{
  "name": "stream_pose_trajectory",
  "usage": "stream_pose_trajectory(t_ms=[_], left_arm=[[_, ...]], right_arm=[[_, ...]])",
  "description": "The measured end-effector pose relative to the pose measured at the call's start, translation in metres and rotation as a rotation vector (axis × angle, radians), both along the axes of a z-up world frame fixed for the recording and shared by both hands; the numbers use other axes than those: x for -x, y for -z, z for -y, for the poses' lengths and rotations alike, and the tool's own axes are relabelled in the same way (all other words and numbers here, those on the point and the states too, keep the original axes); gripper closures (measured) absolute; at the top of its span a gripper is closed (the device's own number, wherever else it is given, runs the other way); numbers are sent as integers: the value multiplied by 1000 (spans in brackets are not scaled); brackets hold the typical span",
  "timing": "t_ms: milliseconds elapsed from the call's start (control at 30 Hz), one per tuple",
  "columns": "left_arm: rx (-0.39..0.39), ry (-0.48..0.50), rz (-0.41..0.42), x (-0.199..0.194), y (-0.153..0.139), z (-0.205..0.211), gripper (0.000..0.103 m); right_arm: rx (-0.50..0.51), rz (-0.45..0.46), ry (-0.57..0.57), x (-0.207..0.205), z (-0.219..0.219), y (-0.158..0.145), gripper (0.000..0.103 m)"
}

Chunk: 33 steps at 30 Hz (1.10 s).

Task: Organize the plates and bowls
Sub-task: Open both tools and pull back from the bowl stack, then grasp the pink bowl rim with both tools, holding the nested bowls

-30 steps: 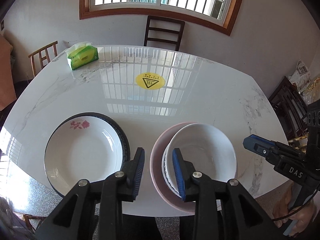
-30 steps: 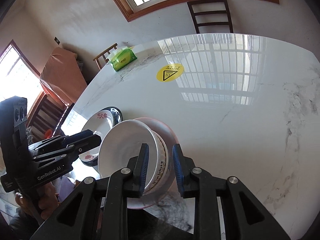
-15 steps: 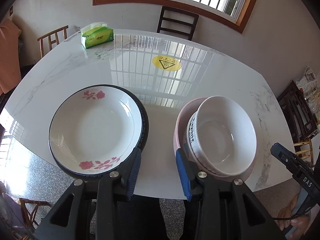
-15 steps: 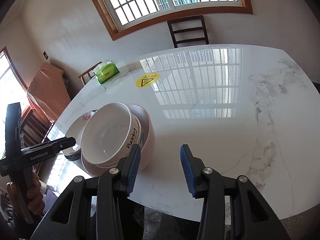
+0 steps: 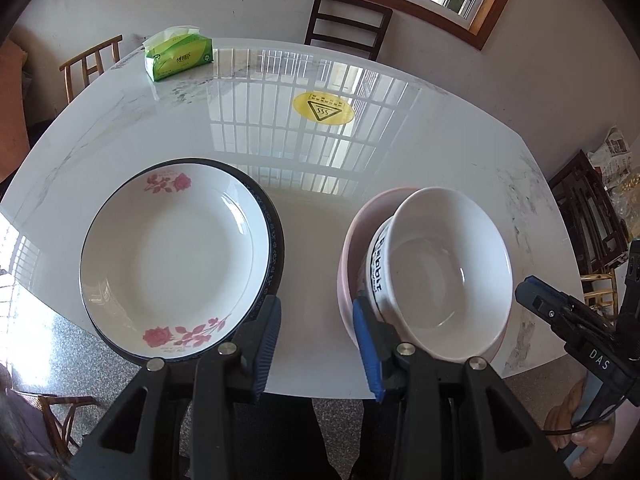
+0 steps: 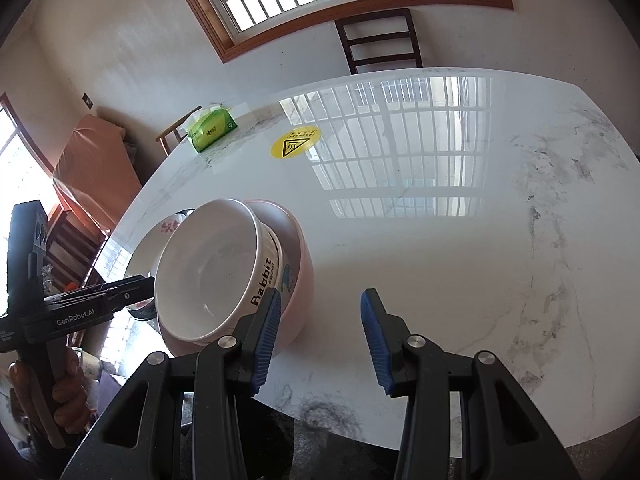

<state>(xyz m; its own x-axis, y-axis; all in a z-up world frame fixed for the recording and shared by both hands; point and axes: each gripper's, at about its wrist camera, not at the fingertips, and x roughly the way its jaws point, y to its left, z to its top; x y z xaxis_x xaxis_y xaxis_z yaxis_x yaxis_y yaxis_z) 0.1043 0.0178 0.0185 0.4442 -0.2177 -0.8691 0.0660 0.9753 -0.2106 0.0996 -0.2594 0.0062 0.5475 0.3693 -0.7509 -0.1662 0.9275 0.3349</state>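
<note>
The right gripper (image 6: 318, 334) has let go of the white bowl (image 6: 208, 266); a second ago its pads straddled that bowl's rim, and now the jaws stand apart with nothing between them, just right of the bowl; the bowl sits tilted in the pink bowl (image 6: 296, 256); the left gripper (image 5: 318, 344) has widened, its jaws empty between the plate (image 5: 172, 256) and the bowl.
</note>
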Motion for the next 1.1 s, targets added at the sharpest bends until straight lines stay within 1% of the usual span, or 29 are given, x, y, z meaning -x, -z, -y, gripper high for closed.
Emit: stream_pose_trajectory(t_ms=[33,100,133,233,267,333,433,500,567,633,700,733,867,967,1100], left_arm=[[5,2,-6,-1,0,0,64],[7,3,-31,-5,2,0,60],[-2,5,-46,-7,4,1,53],[-36,14,-77,-11,8,5,48],[-36,27,-95,-11,10,7,48],[-50,27,-95,-11,10,9,47],[-35,12,-107,-15,13,7,48],[-11,1,-111,-16,16,4,48],[29,-22,-130,-17,20,-2,48],[44,-26,-143,-19,22,-3,48],[35,-27,-145,-21,23,-2,48],[31,-35,-148,-21,23,-1,48],[42,-68,-165,-21,28,0,48],[61,-93,-168,-20,29,-4,48],[41,-86,-157,-18,28,-3,49]], right_arm=[[-1,-7,-6,-2,-2,1,63],[5,-19,-14,-6,-5,3,63],[5,-25,-18,-7,-6,4,63],[27,-51,-22,-15,-10,6,63],[37,-62,-29,-17,-11,7,63],[40,-80,-33,-21,-15,7,63],[55,-111,-35,-28,-17,10,63],[55,-127,-36,-31,-18,12,63],[66,-140,-41,-33,-19,14,63],[64,-172,-47,-37,-19,20,63],[75,-179,-45,-39,-18,22,54],[83,-182,-48,-41,-18,23,54],[123,-202,-65,-46,-19,25,45],[155,-206,-84,-49,-20,25,43],[151,-211,-96,-52,-19,26,41]])
